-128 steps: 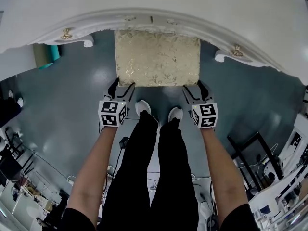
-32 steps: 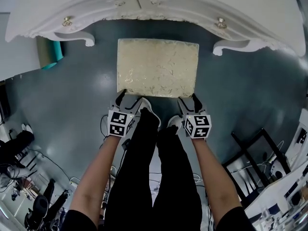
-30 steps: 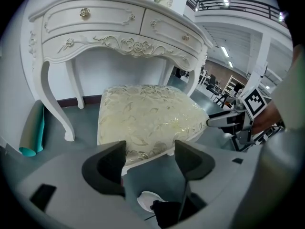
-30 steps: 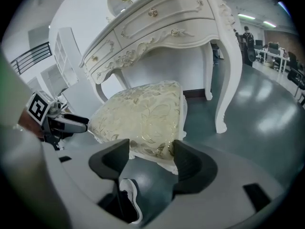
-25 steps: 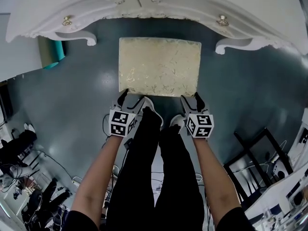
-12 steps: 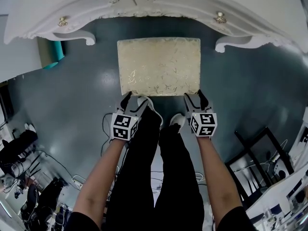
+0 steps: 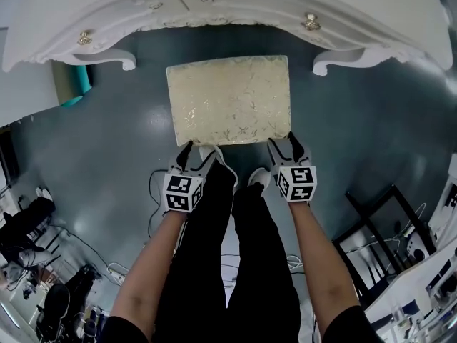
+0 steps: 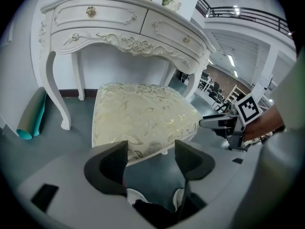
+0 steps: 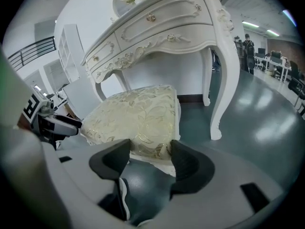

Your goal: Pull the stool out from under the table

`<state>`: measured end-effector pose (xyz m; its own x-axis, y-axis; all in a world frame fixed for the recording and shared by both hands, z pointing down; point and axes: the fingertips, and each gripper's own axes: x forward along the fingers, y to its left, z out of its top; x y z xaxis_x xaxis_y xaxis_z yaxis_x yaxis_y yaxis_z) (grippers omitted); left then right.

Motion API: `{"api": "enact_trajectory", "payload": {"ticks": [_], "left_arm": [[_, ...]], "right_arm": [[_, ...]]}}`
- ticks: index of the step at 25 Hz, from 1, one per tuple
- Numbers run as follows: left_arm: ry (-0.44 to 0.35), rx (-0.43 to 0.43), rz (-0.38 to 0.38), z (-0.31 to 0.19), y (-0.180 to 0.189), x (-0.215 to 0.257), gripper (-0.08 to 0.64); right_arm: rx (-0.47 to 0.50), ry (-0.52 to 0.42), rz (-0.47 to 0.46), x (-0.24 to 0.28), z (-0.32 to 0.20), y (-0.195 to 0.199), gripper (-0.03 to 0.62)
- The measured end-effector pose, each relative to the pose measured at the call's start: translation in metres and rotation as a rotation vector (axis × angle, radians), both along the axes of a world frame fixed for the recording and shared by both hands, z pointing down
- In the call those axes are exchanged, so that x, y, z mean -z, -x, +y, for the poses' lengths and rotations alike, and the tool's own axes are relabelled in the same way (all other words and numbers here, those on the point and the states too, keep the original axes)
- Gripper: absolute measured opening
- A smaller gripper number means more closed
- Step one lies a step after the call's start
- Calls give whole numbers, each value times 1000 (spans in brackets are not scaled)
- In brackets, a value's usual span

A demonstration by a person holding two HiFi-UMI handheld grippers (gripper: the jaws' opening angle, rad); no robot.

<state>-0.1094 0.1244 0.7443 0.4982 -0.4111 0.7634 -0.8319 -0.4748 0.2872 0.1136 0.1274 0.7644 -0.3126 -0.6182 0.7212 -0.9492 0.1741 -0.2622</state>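
— Got the stool [image 7: 228,98] out from under the table [image 7: 235,9] yet?

— Looks that way. Stands on the floor [image 7: 107,148] just in front of the table's front edge, with a strip of bare floor showing in between from above.

— Holding it tight?

— No. Can see the left gripper [image 7: 194,152] at the stool's near left corner, with jaws spread wide and pinching nothing. Same for the right gripper [image 7: 285,143] at the near right corner: spread apart, with the cushion's corner just past the tips.

— Anything left to do?

— Probably not much. Could tug it a little more toward the feet to make room for sitting. Could also just back away and call it done. Hard to say for sure.
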Motion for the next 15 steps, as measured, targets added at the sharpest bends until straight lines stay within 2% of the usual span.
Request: {"api": "enact_trajectory", "payload": {"ticks": [5,9,12,15], "left_arm": [[4,-31,-10,4,-4,-3,321],[3,7,-12,0,1,-3,321],[4,43,-3,-3,3,4,321],[-19,44,8,-5,-1,22,319]], "right_arm": [[9,12,3,-2,12,-3,288],[30,8,19,-1,12,-1,288],[-11,-15,49,10,7,-12,288],[-71,-36,30,33,3,-25,288]]}}
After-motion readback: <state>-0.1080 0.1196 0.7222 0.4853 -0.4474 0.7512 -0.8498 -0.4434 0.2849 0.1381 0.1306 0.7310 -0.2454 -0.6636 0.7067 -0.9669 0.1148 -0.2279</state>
